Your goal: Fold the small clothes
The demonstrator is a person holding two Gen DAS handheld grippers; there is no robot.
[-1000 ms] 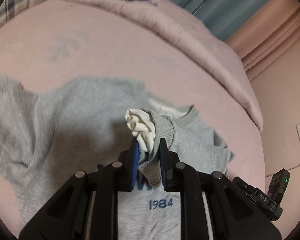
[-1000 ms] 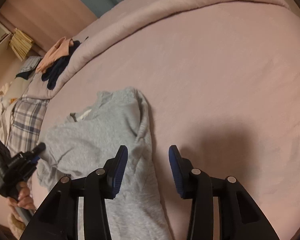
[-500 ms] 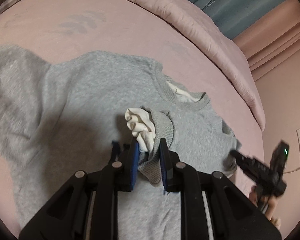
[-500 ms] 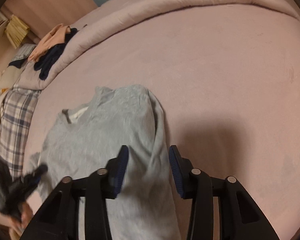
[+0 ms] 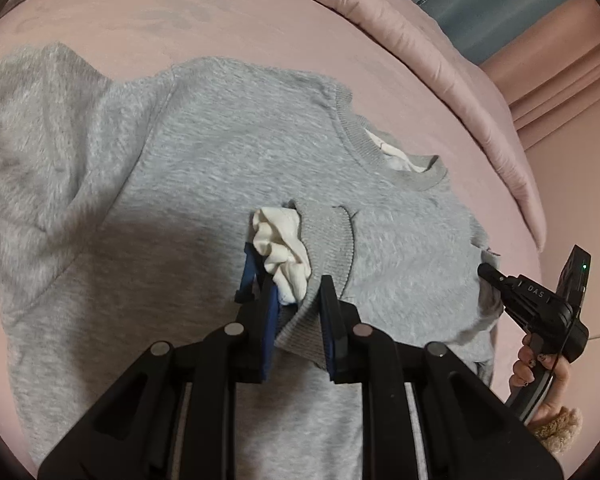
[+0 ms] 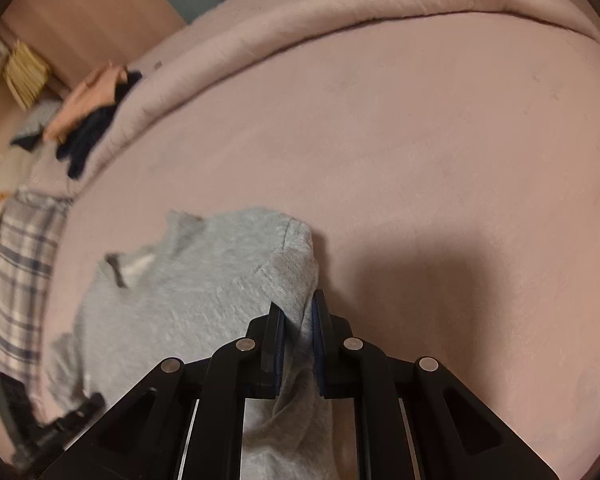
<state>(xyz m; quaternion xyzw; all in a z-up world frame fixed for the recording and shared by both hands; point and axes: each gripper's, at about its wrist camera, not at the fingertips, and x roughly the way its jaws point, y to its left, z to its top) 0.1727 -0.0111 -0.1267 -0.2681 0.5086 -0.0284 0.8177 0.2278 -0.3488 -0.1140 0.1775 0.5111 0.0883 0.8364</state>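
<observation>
A grey sweatshirt (image 5: 220,160) lies spread on the pink bed, neckline (image 5: 364,140) towards the far right. My left gripper (image 5: 298,284) is shut on a ribbed grey cuff (image 5: 328,236) with bunched white lining (image 5: 280,240), held just above the sweatshirt's chest. In the right wrist view the sweatshirt (image 6: 188,288) lies to the left. My right gripper (image 6: 299,304) is closing its jaws on the sweatshirt's right edge, and a fold of grey fabric is pinched between the pads. The right gripper (image 5: 485,270) also shows at the garment's right edge in the left wrist view.
A rolled pink duvet (image 6: 340,12) runs along the bed's far side. Peach and navy clothes (image 6: 92,112) lie on it, and a plaid cloth (image 6: 20,260) sits at the left. A person's hand (image 5: 540,364) holds the right gripper. Bare pink sheet (image 6: 460,160) stretches to the right.
My right gripper moved left onto the sweatshirt's edge and closed on it. My left gripper sank lower over the sweatshirt, still holding the cuff.
</observation>
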